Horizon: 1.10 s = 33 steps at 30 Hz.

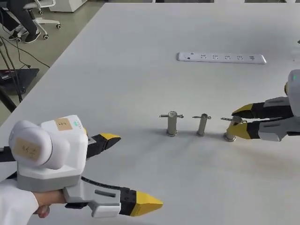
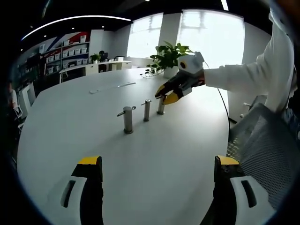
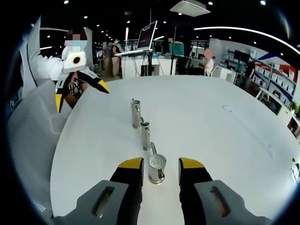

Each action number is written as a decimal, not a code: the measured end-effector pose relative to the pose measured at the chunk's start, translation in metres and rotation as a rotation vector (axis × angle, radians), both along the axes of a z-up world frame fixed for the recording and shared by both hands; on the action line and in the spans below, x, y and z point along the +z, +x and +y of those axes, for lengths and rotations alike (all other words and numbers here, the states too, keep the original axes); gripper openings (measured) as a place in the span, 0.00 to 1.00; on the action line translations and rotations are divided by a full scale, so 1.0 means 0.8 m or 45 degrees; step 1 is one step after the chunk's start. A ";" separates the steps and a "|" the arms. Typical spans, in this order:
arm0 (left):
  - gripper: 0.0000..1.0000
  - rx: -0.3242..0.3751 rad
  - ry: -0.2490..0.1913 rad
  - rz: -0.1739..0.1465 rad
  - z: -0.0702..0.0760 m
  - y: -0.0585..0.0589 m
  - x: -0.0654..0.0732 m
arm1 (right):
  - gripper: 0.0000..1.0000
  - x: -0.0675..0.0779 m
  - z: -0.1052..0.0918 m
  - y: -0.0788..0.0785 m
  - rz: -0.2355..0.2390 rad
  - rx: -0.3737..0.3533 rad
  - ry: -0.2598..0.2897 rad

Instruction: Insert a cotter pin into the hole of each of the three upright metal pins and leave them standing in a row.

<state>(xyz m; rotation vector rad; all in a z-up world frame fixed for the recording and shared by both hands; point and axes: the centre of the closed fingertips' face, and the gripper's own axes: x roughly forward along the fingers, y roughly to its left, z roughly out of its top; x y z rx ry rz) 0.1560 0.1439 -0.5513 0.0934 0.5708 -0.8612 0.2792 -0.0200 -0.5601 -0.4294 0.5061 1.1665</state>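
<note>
Right gripper [image 3: 161, 164] jaws part-open, straddling end pin [image 3: 157, 171]; small gap each side, nothing clamped as far as visible. Cotter pin [image 1: 227, 119] looks threaded through its head, seating unclear. Middle pin [image 1: 202, 124] and first pin [image 1: 172, 123] upright in same row on table [image 1: 117, 84], both cross-pinned. Left gripper [image 1: 131, 169] wide open, empty, well apart. Risk: jaw brushing end pin on pull-back topples it into neighbour or drags cotter out.

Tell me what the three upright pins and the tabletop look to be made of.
Upright pins: bare metal, probably steel, with a semi-gloss silver-grey finish and bright highlights along the barrels.
Tabletop: matte pale grey, perhaps laminate or painted board. It shows only soft, diffuse shadows and no grain, so the core material stays open.
</note>
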 end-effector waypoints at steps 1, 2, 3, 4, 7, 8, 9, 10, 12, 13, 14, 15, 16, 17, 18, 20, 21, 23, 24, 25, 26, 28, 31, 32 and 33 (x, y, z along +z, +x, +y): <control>0.99 0.004 -0.003 -0.004 0.000 0.001 0.001 | 0.25 0.003 -0.001 0.000 0.005 -0.014 0.011; 0.99 0.009 -0.009 -0.009 0.000 0.002 0.003 | 0.25 0.000 -0.004 0.002 0.004 -0.022 0.019; 0.99 0.013 -0.015 -0.012 -0.001 0.003 0.004 | 0.25 0.001 -0.005 0.002 -0.002 -0.027 0.025; 0.99 0.018 -0.022 -0.013 -0.001 0.004 0.005 | 0.26 0.003 -0.006 0.004 -0.006 -0.034 0.033; 0.99 0.033 -0.043 -0.008 -0.004 0.007 0.005 | 0.33 0.015 -0.006 -0.002 -0.007 -0.079 0.086; 0.99 0.039 -0.051 -0.009 -0.005 0.008 0.005 | 0.34 0.018 -0.005 -0.006 -0.003 -0.088 0.098; 0.99 0.039 -0.058 -0.009 -0.007 0.010 0.005 | 0.37 0.021 -0.007 -0.009 -0.006 -0.103 0.107; 0.99 0.037 -0.062 -0.010 -0.008 0.010 0.006 | 0.39 0.022 -0.007 -0.013 0.002 -0.115 0.111; 0.99 0.036 -0.079 -0.009 -0.011 0.011 0.007 | 0.47 0.023 -0.008 -0.022 0.021 -0.137 0.122; 0.99 0.043 -0.098 -0.011 -0.012 0.012 0.009 | 0.52 0.024 -0.008 -0.026 0.028 -0.145 0.135; 0.99 0.052 -0.126 -0.009 -0.014 0.014 0.012 | 0.58 0.024 -0.007 -0.034 0.040 -0.147 0.140; 0.99 0.055 -0.135 -0.011 -0.015 0.014 0.014 | 0.65 0.023 -0.007 -0.038 0.045 -0.147 0.138; 0.99 0.055 -0.134 -0.017 -0.016 0.015 0.015 | 0.68 0.024 -0.007 -0.045 0.039 -0.150 0.129; 0.99 0.055 -0.134 -0.018 -0.016 0.016 0.015 | 0.70 0.024 -0.008 -0.049 0.040 -0.153 0.128; 0.99 0.056 -0.131 -0.021 -0.016 0.017 0.015 | 0.71 0.026 -0.007 -0.052 0.045 -0.163 0.136; 0.99 0.058 -0.135 -0.026 -0.017 0.018 0.016 | 0.76 0.032 -0.007 -0.058 0.045 -0.202 0.172; 0.99 0.059 -0.138 -0.028 -0.017 0.018 0.017 | 0.79 0.034 -0.007 -0.062 0.053 -0.210 0.181; 0.99 0.058 -0.148 -0.026 -0.018 0.018 0.017 | 0.88 0.036 -0.009 -0.067 0.058 -0.255 0.189; 0.99 0.062 -0.159 -0.020 -0.019 0.018 0.018 | 0.94 0.037 -0.010 -0.070 0.048 -0.265 0.184; 0.99 0.068 -0.169 -0.020 -0.019 0.019 0.019 | 0.94 0.036 -0.011 -0.075 0.056 -0.269 0.181; 0.99 0.081 -0.187 -0.017 -0.020 0.021 0.020 | 0.94 0.036 -0.011 -0.081 0.070 -0.280 0.186; 0.99 0.097 -0.211 -0.021 -0.021 0.023 0.024 | 0.95 0.035 -0.012 -0.088 0.083 -0.294 0.186; 0.99 0.133 -0.294 -0.018 -0.024 0.027 0.035 | 0.96 0.032 -0.013 -0.103 0.098 -0.313 0.171; 0.99 0.138 -0.312 -0.017 -0.024 0.027 0.037 | 0.96 0.031 -0.014 -0.106 0.101 -0.319 0.172; 0.99 0.135 -0.305 -0.017 -0.024 0.026 0.036 | 0.97 0.031 -0.013 -0.109 0.106 -0.323 0.173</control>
